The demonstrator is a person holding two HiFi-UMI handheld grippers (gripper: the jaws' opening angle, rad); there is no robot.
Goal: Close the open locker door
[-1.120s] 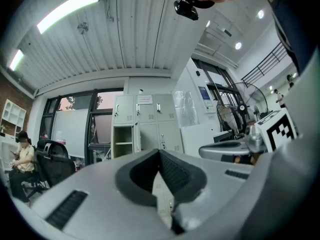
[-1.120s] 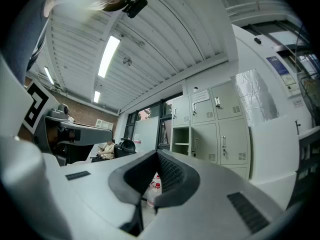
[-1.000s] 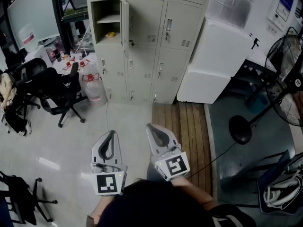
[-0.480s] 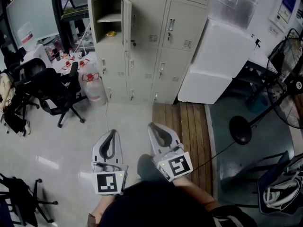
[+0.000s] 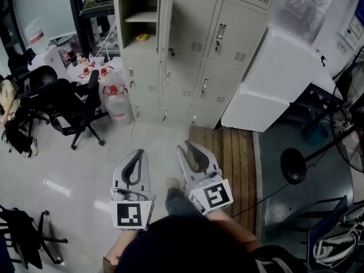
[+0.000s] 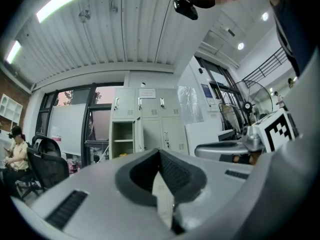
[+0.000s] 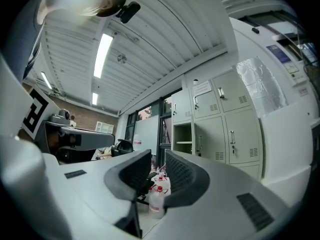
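Observation:
The beige bank of lockers stands ahead. Its upper left compartment is open, with the door swung out edge-on toward me. Something small and yellow lies on the compartment floor. Both grippers are held level over the floor, well short of the lockers. My left gripper is shut with nothing in it. The left gripper view shows the open compartment above the left gripper. My right gripper has just been opening; its jaws stand apart, empty. In the right gripper view the door shows beyond the right gripper.
Black office chairs and large water bottles stand left of the lockers. A big white cabinet is at their right. Wooden decking runs under my right side. A pedestal fan base sits further right.
Both grippers and the head camera have moved forward toward the lockers. The right gripper's jaws, shut before, now stand apart. The left jaws stay shut.

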